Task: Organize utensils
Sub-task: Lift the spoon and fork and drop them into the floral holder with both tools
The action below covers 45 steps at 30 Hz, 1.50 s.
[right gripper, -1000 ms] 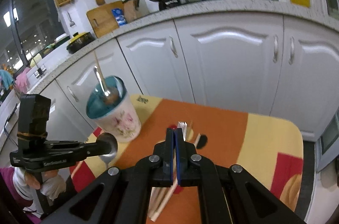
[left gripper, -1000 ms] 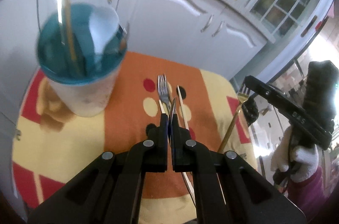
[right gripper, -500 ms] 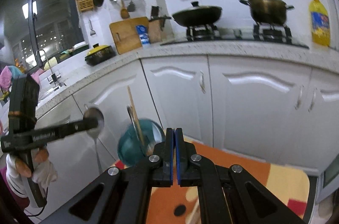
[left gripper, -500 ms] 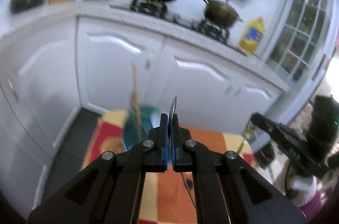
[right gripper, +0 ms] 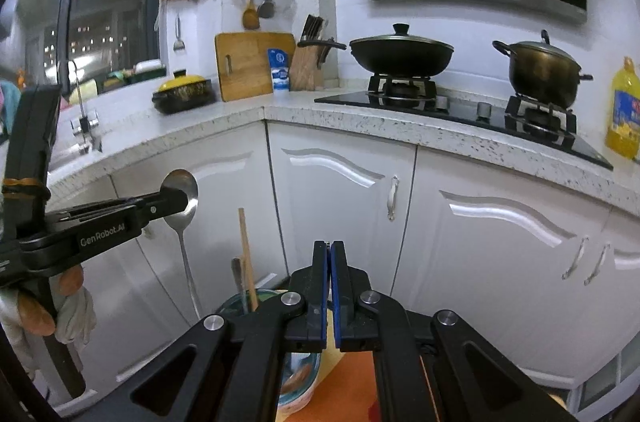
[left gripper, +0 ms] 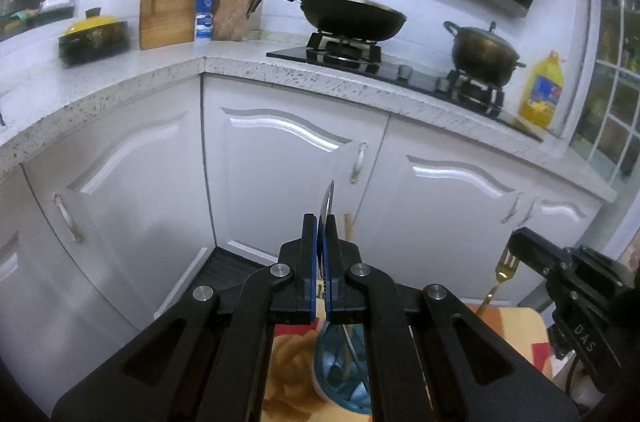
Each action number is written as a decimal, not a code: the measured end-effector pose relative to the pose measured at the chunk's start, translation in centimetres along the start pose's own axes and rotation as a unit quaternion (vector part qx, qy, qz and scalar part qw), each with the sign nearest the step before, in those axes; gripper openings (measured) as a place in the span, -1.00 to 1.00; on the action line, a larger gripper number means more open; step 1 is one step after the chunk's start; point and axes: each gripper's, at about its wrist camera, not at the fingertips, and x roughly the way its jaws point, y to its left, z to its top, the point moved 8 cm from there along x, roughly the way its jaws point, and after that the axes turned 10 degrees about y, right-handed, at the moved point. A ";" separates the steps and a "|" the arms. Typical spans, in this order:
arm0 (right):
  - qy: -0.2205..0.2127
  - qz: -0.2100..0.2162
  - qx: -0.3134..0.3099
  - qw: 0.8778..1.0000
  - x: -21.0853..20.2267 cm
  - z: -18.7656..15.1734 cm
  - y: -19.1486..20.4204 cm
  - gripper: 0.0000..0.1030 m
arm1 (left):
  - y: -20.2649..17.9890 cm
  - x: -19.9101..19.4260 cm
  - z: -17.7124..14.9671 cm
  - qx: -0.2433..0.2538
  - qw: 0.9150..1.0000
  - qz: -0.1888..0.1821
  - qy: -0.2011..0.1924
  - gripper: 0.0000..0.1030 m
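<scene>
My left gripper [left gripper: 321,222] is shut on a silver spoon [left gripper: 327,200], seen edge-on; in the right wrist view the spoon [right gripper: 182,194] hangs handle down from that gripper [right gripper: 176,198], above the cup. My right gripper [right gripper: 329,250] is shut on a gold fork [left gripper: 505,268], tines up in the left wrist view. The teal-lined flowered cup [left gripper: 340,378] stands below my left gripper; in the right wrist view the cup [right gripper: 244,302] holds a wooden chopstick [right gripper: 247,258] and a dark utensil handle.
The orange and yellow table mat [left gripper: 516,326] lies under the cup. White cabinets [left gripper: 288,158] and a speckled counter [right gripper: 360,122] with a wok, a pot and an oil bottle [left gripper: 540,90] stand behind.
Both grippers have lifted and tilted up from the mat, so the cabinets and counter fill the views. The spoon came up from the table to above the cup.
</scene>
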 end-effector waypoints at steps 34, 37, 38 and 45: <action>0.095 0.025 -0.043 0.994 7.5 -4.2 2.1 -0.96 | -1.9 4.1 -5.4 0.044 0.998 0.044 0.023 -0.97; 0.096 0.044 -0.011 0.994 6.7 -4.5 1.4 -0.91 | -1.7 4.1 -5.8 0.036 0.998 0.040 0.032 -0.97; 0.094 0.046 -0.003 0.994 6.4 -4.5 1.1 -0.90 | -1.6 4.2 -5.9 0.033 0.998 0.040 0.035 -0.97; 0.087 0.048 0.028 0.995 4.7 -4.7 -0.2 -0.70 | -1.9 4.0 -6.6 0.028 0.998 0.031 0.050 -0.78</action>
